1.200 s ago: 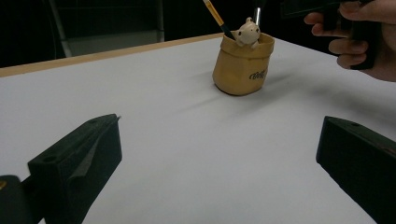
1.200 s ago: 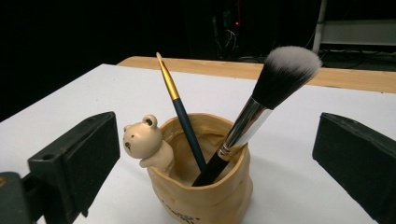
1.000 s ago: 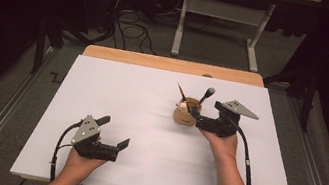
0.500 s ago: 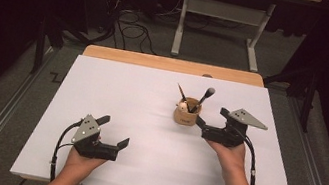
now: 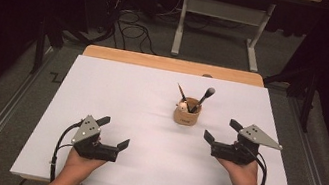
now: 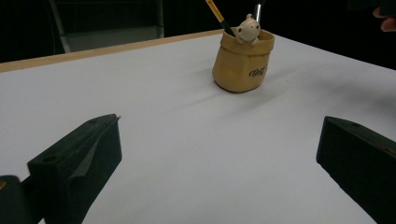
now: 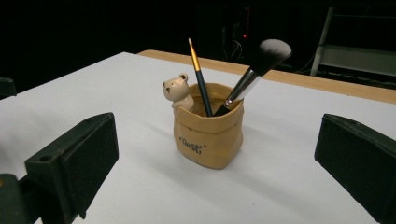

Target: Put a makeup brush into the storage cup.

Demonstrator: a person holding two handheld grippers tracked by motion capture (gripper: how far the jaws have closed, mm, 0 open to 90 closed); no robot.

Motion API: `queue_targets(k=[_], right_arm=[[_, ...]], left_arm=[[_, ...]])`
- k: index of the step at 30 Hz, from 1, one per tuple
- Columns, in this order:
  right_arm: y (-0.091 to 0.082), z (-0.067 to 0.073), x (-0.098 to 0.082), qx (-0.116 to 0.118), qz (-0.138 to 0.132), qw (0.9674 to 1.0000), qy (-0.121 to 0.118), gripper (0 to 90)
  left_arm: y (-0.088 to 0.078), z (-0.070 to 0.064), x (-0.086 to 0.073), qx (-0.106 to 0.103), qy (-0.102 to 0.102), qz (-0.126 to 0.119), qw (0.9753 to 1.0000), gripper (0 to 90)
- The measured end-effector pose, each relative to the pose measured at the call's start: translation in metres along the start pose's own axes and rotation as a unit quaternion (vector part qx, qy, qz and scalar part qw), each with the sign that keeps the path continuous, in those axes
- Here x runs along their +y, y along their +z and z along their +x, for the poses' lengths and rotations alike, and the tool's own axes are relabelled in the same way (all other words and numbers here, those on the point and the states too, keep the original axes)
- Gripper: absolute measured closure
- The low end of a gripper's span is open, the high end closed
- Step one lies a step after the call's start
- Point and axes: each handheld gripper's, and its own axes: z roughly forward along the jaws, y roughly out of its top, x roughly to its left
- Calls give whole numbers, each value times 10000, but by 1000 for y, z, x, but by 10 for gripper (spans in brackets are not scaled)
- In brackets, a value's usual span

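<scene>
Insp. note. Tan sack-shaped holder (image 5: pixel 186 113) stands upright on the white table (image 5: pixel 142 94), ahead of and slightly left of the right gripper (image 5: pixel 219 134), near but apart from it. In the right gripper view the holder (image 7: pixel 208 130) sits between the two jaws' lines of sight, well clear of both.

Contents: small bear figure (image 7: pixel 177 92) at the rim, thin gold-handled paintbrush (image 7: pixel 198 74), fluffy makeup brush (image 7: pixel 254 70), both leaning, bristles up.

Right gripper: jaws wide, nothing held. Left gripper (image 5: pixel 112 132): jaws wide too, empty, low over the table w/ the holder (image 6: pixel 243 58) well ahead and to its right.

Step in hand, by judgement: both brushes are in the holder and neither gripper touches anything, so either the loading is complete or a pick from the holder is yet to begin. Cannot tell which.

Next move, if a pick: right gripper is the nearer one. It would need to rise above the rim, line up on one handle, and close narrow on it w/o knocking the bear or tipping the holder. Left gripper could steady the holder's side.
</scene>
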Motion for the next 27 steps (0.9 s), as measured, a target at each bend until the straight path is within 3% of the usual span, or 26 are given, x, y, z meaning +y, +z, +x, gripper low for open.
queue_targets(k=[7,16,19,27], right_arm=[[-23,-4,-14,-153,-91,9998,-17,7],[-57,-3,-33,-347,-255,9987,-261,7],[-58,-5,-35,-350,-264,9989,-168,7],[-51,-4,-40,-314,-123,9992,-221,7]], left_arm=[[-3,0,2,6,-14,-3,10000,10],[-6,3,1,43,-59,16,10000,9],[-3,2,0,26,-26,63,10000,8],[-2,0,0,26,23,71,10000,4]])
